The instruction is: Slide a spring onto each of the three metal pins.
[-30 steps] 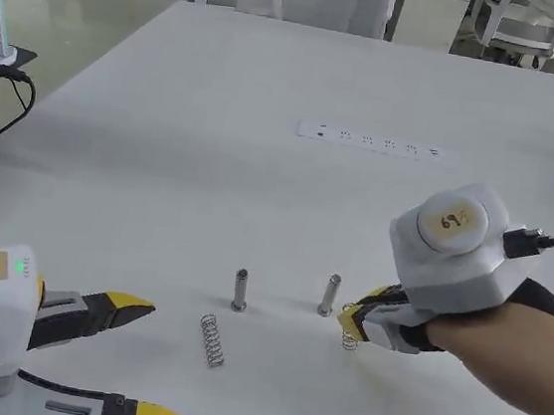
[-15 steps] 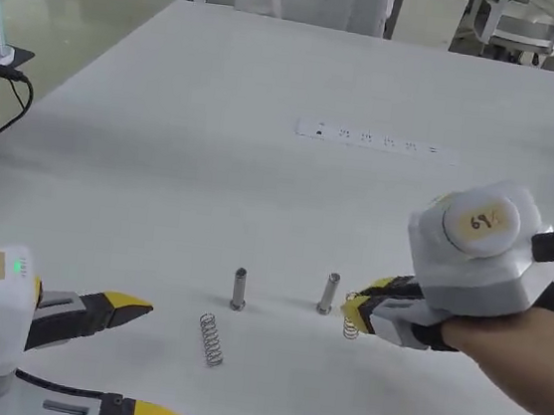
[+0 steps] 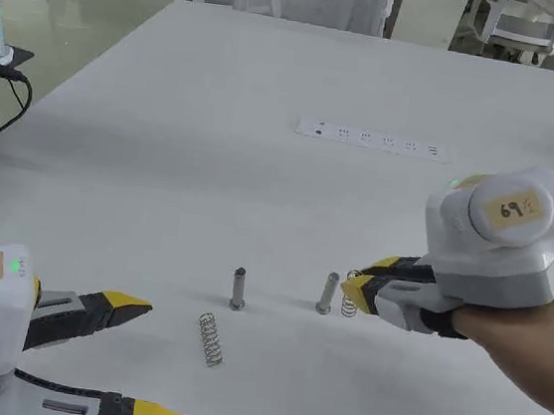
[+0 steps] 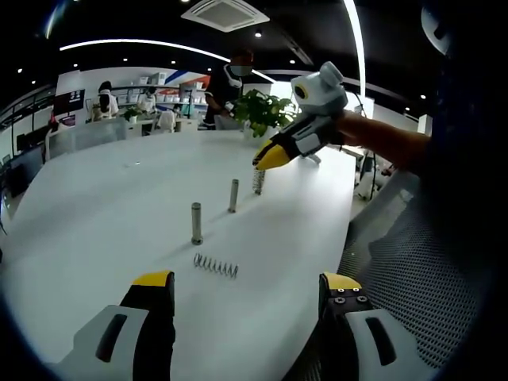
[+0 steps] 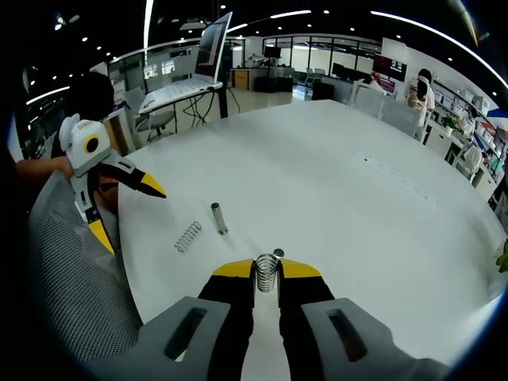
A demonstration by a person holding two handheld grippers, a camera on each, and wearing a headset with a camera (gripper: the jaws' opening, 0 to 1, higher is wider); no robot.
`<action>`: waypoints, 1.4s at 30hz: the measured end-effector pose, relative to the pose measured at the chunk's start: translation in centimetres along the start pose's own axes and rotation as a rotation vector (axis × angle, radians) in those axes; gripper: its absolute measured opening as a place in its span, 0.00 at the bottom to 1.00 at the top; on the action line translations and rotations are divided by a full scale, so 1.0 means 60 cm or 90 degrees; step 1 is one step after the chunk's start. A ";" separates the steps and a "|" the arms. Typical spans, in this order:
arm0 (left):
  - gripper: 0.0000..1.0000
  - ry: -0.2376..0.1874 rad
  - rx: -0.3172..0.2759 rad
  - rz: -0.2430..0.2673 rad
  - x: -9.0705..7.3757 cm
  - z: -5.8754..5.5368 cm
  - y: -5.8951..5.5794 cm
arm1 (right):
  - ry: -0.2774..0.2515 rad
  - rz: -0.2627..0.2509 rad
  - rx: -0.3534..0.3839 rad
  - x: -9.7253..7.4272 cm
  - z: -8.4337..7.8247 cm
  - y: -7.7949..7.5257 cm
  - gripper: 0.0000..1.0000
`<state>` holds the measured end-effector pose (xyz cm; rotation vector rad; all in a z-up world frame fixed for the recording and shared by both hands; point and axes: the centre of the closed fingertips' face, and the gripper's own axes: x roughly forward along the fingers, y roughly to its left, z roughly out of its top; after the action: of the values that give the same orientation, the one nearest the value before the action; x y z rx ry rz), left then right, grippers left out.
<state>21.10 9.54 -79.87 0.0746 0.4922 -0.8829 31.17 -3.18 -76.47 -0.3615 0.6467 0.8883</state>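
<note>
the left gripper (image 3: 165, 363) stands open and empty by the loose spring (image 3: 210, 339), and further the right gripper (image 3: 351, 293) pinches a spring (image 5: 266, 274) just beside a pin (image 3: 327, 293), where a tilted coil may catch the pin top and slip out.

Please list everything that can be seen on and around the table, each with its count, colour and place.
table: one, white, under everything
metal pins: two, silver, upright, near the front of the table
loose spring: one, silver, lying flat in front of the pins
held spring: one, silver, beside one pin
power strip: one, white, farther back
laptop: one, grey, open, beyond the table
left gripper: white, yellow tips, open
right gripper: same colours, shut on the held spring
</note>
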 end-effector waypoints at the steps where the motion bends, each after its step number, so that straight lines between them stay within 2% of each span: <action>1: 0.70 0.000 0.000 0.000 0.000 0.000 0.001 | -0.007 -0.002 -0.003 0.000 0.004 -0.001 0.08; 17: 0.70 -0.001 -0.002 0.001 0.000 0.001 0.004 | -0.066 -0.017 -0.023 0.005 0.047 -0.011 0.08; 27: 0.70 -0.003 -0.004 0.001 0.000 0.000 0.002 | -0.085 -0.020 -0.006 0.013 0.047 -0.020 0.08; 42: 0.70 -0.005 -0.005 0.002 0.001 0.000 0.001 | -0.090 -0.020 0.003 0.023 0.038 -0.024 0.08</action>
<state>21.15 9.52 -79.92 0.0643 0.4888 -0.8782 33.80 -1.95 -75.61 -0.3001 0.5111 0.8741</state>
